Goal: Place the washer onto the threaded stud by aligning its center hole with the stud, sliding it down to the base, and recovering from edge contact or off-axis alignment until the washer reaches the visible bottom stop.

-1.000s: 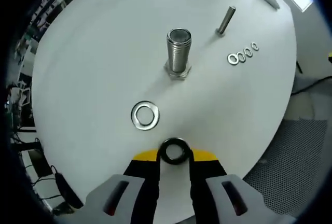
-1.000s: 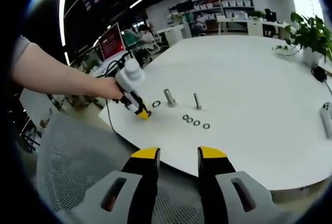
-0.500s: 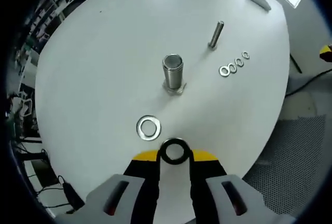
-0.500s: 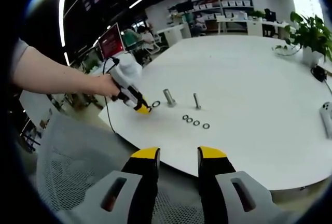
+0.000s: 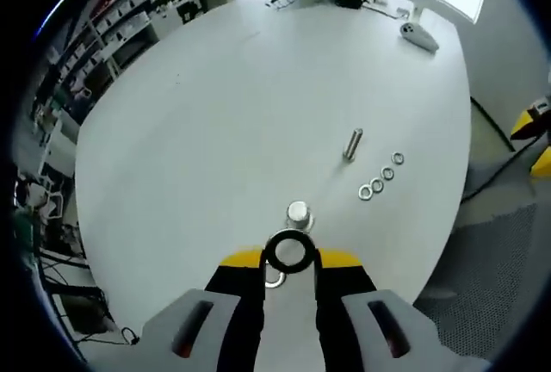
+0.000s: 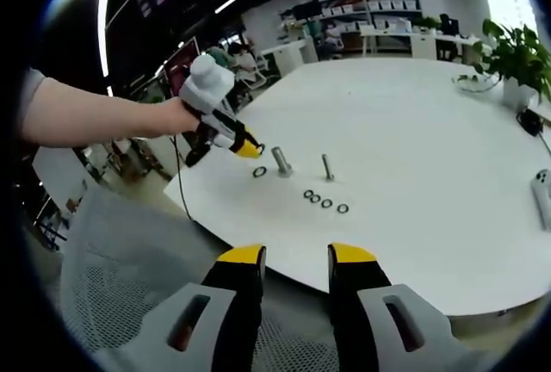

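Desk [image 5: 215, 105], white and round-edged, carries all the parts; in the right gripper view [image 6: 413, 131] it spreads across the middle of the scene, with shelves and a plant [image 6: 516, 58] at the far side. A mesh chair back [image 6: 120, 294] sits near the desk's near edge.

An arm [image 6: 95, 122] reaches in from the left in the right gripper view, its hand around the left gripper [image 6: 250, 148], which hangs above the desk just left of the stud [image 6: 281, 162]. In the left gripper view that gripper [image 5: 289, 256] is closed on a washer [image 5: 289, 251], the ring pinched edgewise between the yellow-tipped jaws with its hole facing the camera. The stud [image 5: 298, 213] stands upright just beyond the held washer, seen nearly end-on, so whether hole and stud line up cannot be told. A second washer [image 5: 274, 277] lies flat on the desk, partly hidden behind the jaws; in the right gripper view it [image 6: 259, 172] rests just left of the stud.

The right gripper [image 6: 295, 256] is open and holds nothing, its jaws apart over the near desk edge.

A thin bolt [image 5: 352, 144] stands right of the stud. Four small washers [image 5: 380, 175] lie in a row near the bolt, on its right.
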Demonstrator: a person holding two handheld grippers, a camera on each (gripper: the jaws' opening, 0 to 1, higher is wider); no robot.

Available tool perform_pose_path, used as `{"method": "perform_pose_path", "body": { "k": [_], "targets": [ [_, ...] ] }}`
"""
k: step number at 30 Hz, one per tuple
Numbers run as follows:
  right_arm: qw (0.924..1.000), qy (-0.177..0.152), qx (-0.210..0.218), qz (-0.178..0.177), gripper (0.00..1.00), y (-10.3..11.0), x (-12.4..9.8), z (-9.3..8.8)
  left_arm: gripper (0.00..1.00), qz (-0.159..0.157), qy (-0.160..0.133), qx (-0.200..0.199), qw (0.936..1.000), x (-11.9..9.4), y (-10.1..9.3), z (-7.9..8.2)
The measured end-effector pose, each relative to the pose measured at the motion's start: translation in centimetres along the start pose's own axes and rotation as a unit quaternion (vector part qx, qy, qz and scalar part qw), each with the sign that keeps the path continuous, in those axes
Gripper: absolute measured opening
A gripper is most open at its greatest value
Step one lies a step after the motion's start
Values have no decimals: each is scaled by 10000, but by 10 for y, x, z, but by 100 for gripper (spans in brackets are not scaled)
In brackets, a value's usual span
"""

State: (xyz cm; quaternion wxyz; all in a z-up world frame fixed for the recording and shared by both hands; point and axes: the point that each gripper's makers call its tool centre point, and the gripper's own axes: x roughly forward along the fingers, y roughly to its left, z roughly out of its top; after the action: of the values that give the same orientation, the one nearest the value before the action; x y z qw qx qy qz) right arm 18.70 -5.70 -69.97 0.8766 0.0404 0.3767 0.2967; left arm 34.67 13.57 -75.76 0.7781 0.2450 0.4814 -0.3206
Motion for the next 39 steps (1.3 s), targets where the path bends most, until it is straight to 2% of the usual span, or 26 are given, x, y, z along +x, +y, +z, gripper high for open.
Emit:
{"method": "perform_pose_path", "body": {
  "k": [9,19,39],
  "targets": [
    [10000,-30,18,-23,31,-1,-1,1,19,-80,15,198,9998,8,-4,11],
    [10000,-54,56,-50,31,-2,-1,1,19,-170,160,388,9990,19,-9,19],
    [9999,-35,78,-94,31,-4,-1,0,19,-270,620,772,9947,48,-8,10]
  ]
}}
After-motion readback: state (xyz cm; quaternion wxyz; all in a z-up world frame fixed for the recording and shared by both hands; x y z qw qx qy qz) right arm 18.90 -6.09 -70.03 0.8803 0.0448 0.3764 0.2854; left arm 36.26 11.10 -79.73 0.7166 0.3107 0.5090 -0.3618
